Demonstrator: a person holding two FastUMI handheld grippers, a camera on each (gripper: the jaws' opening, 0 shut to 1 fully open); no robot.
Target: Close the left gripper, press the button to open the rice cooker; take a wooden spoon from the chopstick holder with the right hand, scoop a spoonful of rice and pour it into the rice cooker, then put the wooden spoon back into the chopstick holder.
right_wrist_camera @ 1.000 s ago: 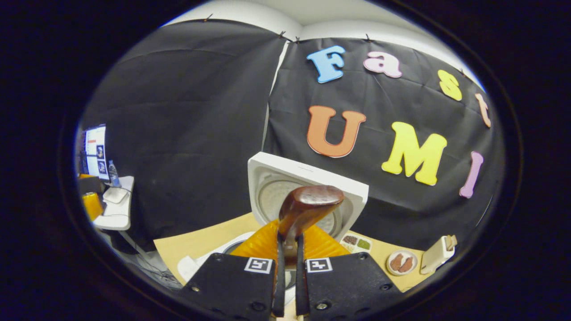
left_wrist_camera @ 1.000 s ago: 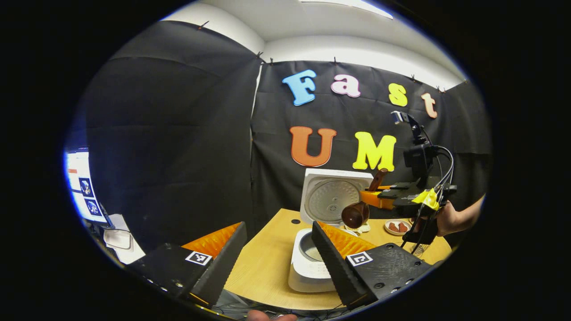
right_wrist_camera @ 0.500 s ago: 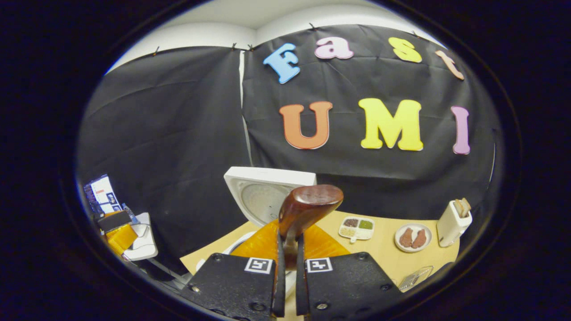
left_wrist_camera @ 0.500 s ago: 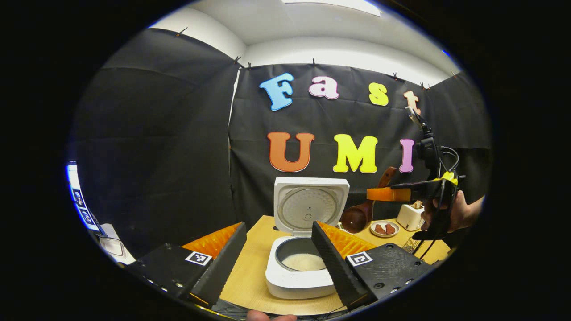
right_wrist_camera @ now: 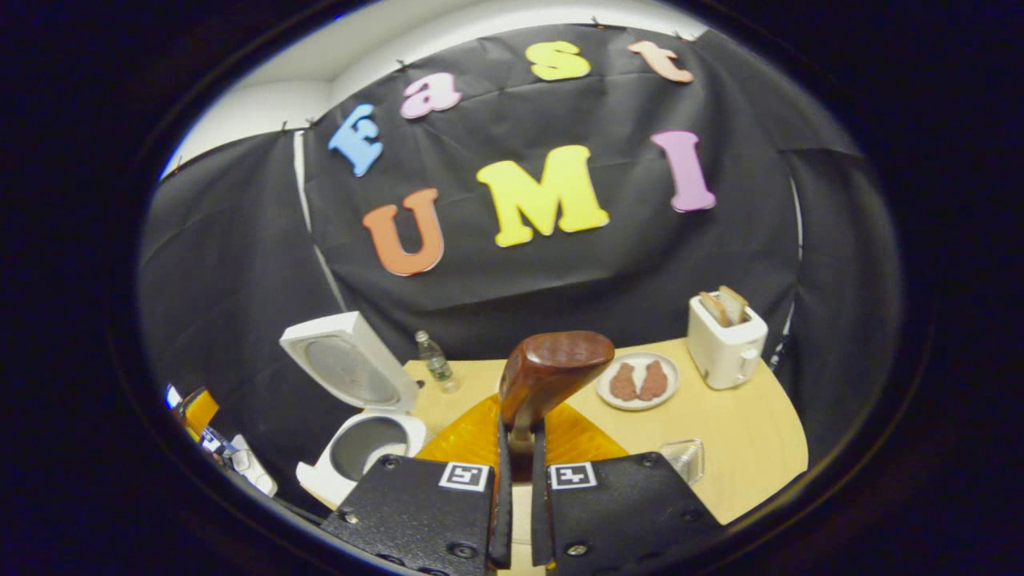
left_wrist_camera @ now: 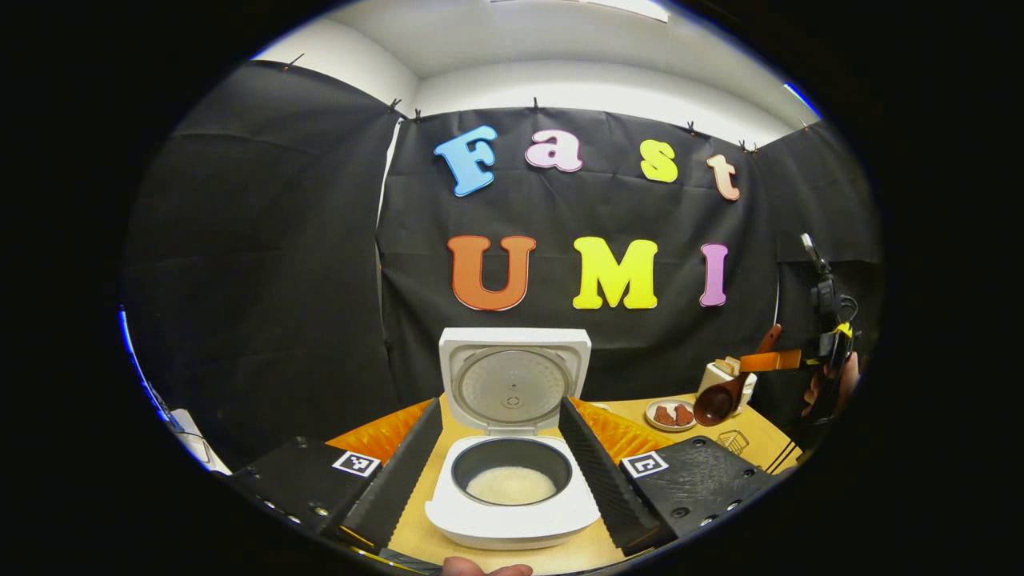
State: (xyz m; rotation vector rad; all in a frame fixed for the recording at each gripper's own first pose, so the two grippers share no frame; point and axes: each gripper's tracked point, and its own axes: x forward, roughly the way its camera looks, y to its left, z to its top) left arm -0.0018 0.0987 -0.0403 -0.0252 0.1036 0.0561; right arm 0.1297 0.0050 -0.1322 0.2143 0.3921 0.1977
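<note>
We've got open table (right_wrist_camera: 752, 448) in front of the toaster (right_wrist_camera: 725, 340) and plate (right_wrist_camera: 638, 382); the rice cooker (left_wrist_camera: 512, 488) with its raised lid (left_wrist_camera: 514, 382) blocks the left side.

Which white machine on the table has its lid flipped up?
The rice cooker, lid upright, rice inside. The toaster has no lid, just bread sticking out.
</note>
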